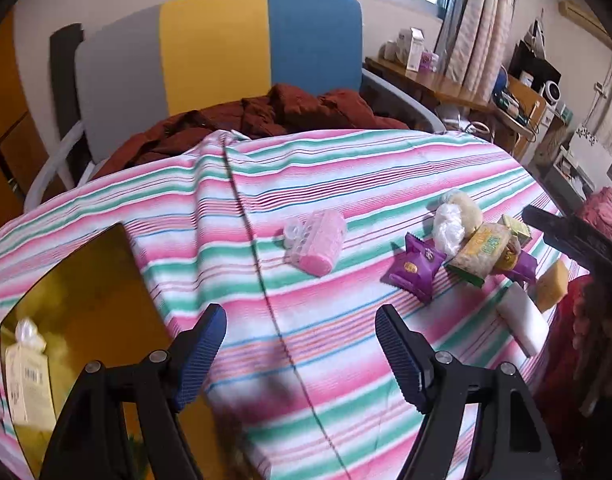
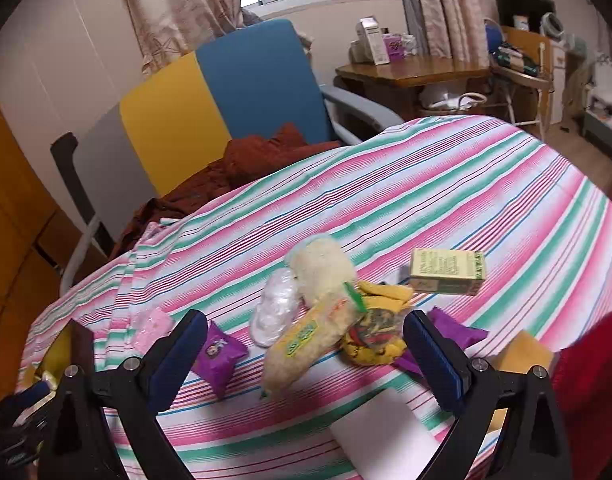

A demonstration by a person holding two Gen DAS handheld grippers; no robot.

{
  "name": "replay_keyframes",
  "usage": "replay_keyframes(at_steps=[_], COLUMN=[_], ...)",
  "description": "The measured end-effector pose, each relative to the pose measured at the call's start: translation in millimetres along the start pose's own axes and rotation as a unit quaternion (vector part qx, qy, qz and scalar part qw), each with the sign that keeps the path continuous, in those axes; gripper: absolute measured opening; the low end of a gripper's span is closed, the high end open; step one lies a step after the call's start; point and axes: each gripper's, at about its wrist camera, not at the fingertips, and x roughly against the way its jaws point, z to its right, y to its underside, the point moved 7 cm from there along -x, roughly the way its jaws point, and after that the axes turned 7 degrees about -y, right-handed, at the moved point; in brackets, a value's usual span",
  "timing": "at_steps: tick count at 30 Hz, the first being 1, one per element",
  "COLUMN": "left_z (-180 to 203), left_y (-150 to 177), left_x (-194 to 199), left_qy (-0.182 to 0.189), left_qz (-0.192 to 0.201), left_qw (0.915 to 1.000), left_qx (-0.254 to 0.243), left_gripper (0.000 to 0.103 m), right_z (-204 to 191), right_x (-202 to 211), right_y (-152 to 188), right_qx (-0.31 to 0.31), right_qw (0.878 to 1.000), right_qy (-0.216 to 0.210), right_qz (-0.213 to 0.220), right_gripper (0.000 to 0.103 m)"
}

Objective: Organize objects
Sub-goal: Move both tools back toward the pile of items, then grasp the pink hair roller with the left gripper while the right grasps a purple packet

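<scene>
A pile of snacks lies on the striped tablecloth [image 2: 425, 184]: a long rice-cracker pack [image 2: 306, 344], purple packets [image 2: 220, 354], a clear wrapped piece [image 2: 276, 312], a yellow wrapper [image 2: 371, 344], a green box [image 2: 447, 272]. My right gripper [image 2: 306, 356] is open, hovering over the rice-cracker pack. A white block [image 2: 385, 436] and a yellow sponge [image 2: 517, 354] lie close by. In the left wrist view my left gripper [image 1: 302, 344] is open and empty above bare cloth. A pink roller pack [image 1: 317, 242] lies ahead, the snack pile [image 1: 477, 252] to the right. A yellow tray [image 1: 78, 312] at left holds a packet [image 1: 28, 376].
A grey, yellow and blue chair [image 1: 214, 48] with a rust-red cloth [image 1: 266, 116] stands behind the table. A wooden desk [image 2: 413, 68] with boxes stands at the back right. The other gripper's black arm [image 1: 573, 236] shows at the right edge.
</scene>
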Motion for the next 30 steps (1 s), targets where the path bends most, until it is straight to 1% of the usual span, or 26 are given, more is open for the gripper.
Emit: replay_keyframes(at_steps=[5, 11, 13, 14, 20, 24, 25, 26, 27, 28, 30], left_z=[6, 16, 19, 20, 27, 24, 23, 23, 23, 22, 22], left_y=[-19, -35, -38, -40, -48, -48, -47, -45, -44, -44, -40], left_x=[-29, -70, -83, -89, -123, -144, -148, -150, -151, -150, -146], left_qy=[0.006, 0.014, 0.008, 0.004, 0.002, -0.007, -0.001, 0.009, 0.016, 0.008, 0.016], left_qz=[-0.020, -0.052, -0.058, -0.061, -0.076, -0.089, -0.091, -0.094, -0.093, -0.082, -0.081], left_qw=[0.9997, 0.9984, 0.9980, 0.9978, 0.9960, 0.9949, 0.9951, 0.9950, 0.9950, 0.9959, 0.9960], left_qx=[-0.011, -0.014, -0.025, -0.028, -0.048, -0.047, -0.040, -0.034, -0.031, -0.036, -0.035], left_gripper=[0.078, 0.079, 0.079, 0.081, 0.084, 0.083, 0.081, 0.071, 0.067, 0.064, 0.064], right_z=[-10, -26, -31, -34, -44, -50, -51, -53, -55, -56, -59], right_x=[-4, -6, -7, -7, -10, -13, -13, -13, -13, -14, -15], right_y=[4, 7, 8, 9, 13, 15, 16, 16, 17, 18, 20], right_qx=[0.009, 0.038, 0.048, 0.053, 0.076, 0.090, 0.093, 0.096, 0.099, 0.104, 0.111], right_qw=[1.000, 0.998, 0.997, 0.997, 0.994, 0.993, 0.992, 0.992, 0.991, 0.991, 0.990], right_qy=[-0.023, -0.047, -0.056, -0.057, -0.069, -0.072, -0.073, -0.075, -0.076, -0.076, -0.077], right_qz=[-0.014, -0.022, -0.024, -0.025, -0.033, -0.040, -0.041, -0.042, -0.043, -0.045, -0.049], right_gripper=[0.099, 0.099, 0.099, 0.099, 0.099, 0.099, 0.099, 0.099, 0.099, 0.099, 0.099])
